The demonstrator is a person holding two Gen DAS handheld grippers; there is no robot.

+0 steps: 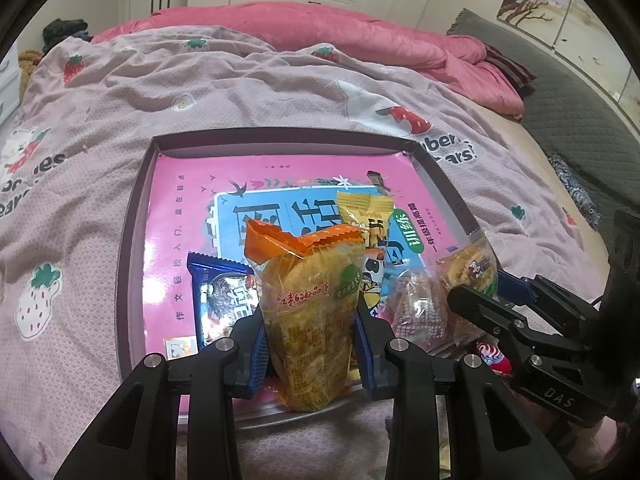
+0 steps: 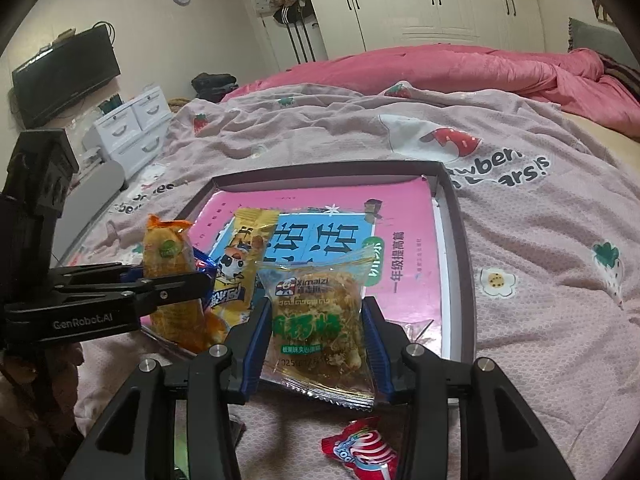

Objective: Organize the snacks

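Jaws clenched: left gripper (image 1: 312, 344) grasps orange-topped snack bag (image 1: 310, 312), right gripper (image 2: 316, 344) clear cracker packet (image 2: 320, 320); both light, crinkly, crushable — grip mid-body, gently.

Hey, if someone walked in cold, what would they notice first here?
Each gripper clamps a snack upright over the near edge of the tray: the left gripper holds an orange-topped packet, the right gripper a clear Ximaizi packet. A bright pink book lines the tray.

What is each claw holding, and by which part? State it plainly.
Left claw: the orange-topped snack packet, gripped across its lower body. Right claw: the clear green-lettered snack packet, gripped by its two side edges.
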